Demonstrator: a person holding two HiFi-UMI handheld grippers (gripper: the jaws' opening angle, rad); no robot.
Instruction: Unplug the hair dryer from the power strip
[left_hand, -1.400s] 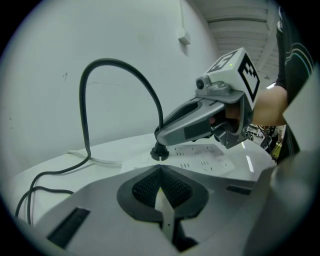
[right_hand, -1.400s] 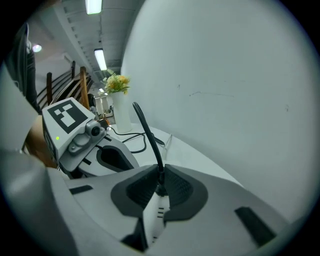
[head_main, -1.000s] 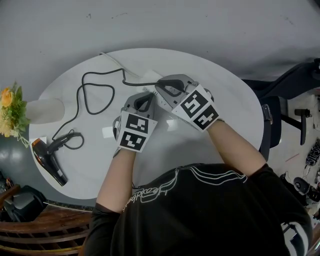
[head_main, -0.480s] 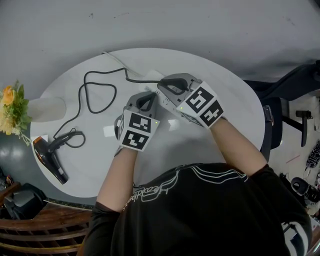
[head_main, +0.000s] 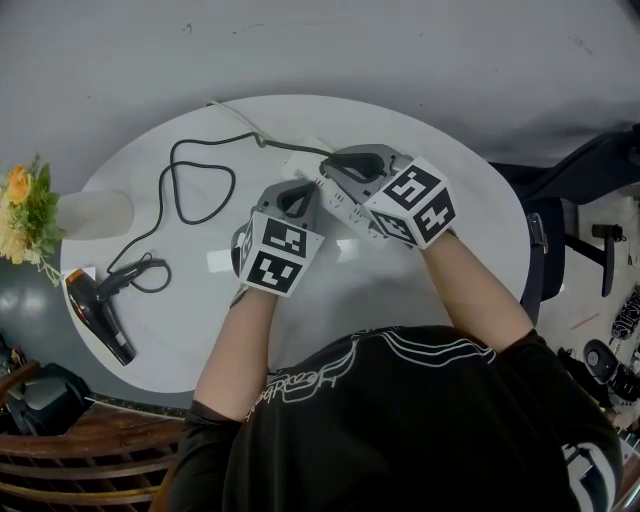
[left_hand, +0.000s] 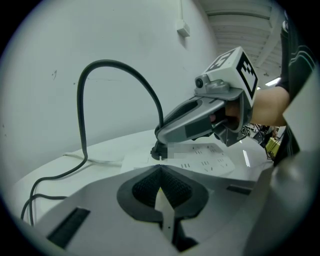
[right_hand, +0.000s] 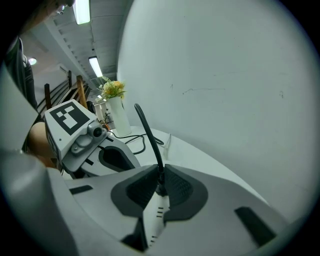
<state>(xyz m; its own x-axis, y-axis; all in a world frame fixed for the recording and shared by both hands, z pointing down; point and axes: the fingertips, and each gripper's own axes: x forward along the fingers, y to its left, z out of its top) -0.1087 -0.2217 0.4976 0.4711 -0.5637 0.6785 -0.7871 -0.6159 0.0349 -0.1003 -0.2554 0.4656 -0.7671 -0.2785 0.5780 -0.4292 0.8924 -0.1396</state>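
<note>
— Black plug (right_hand: 160, 188) first. Where is it?
— It sits on the white power strip (left_hand: 205, 158), near the middle of the round table (head_main: 430, 290). Your right gripper (head_main: 326, 172) is squeezed tight on it. I can't tell if the pins are out yet.
— And my other one?
— Your left gripper (left_hand: 161, 192) is pinched on the near end of the strip. I think it is holding the strip down.
— So which step is this?
— The pull, I think. Next, tug the plug straight up and away while your left holds the strip flat. If you tilt it, the pins may stick or the strip may lift.
— And the hair dryer (head_main: 95, 318)?
— Far off at the left edge of the table, tied to the plug by the black cord (left_hand: 100, 67).
</note>
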